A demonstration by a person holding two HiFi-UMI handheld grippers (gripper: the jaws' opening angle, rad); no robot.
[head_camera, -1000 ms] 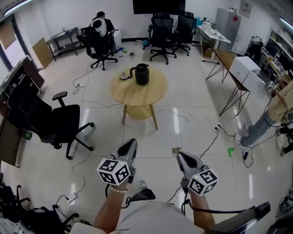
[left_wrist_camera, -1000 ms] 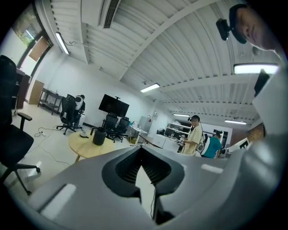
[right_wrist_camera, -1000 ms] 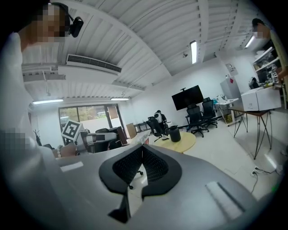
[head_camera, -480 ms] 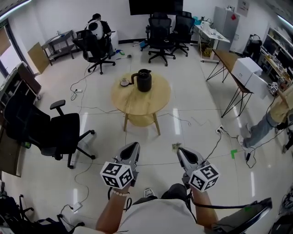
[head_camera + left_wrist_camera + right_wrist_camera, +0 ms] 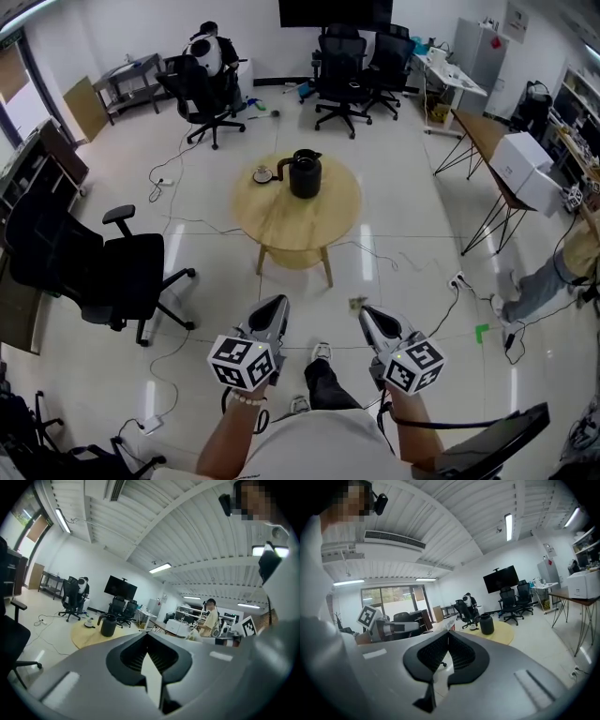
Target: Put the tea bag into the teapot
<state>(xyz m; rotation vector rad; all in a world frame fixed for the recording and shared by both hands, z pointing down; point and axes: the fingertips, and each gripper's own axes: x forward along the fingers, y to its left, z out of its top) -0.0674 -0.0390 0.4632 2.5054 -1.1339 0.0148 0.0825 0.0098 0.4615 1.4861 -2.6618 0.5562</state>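
Left claw (image 5: 272, 305) and right claw (image 5: 367, 314): clenched, empty | teapot (image 5: 305, 174): on round tabletop (image 5: 300, 225), well ahead of me | tea bag: I could not spot it, perhaps on dish (image 5: 263, 175) beside teapot | task: I judged nothing done; approach, pickup, drop all left.

No readable text, brand or number. Only black-white square marker patterns (image 5: 242, 361) on left hand-held gripper (image 5: 272, 307) and right hand-held gripper (image 5: 368, 317); no letters there.
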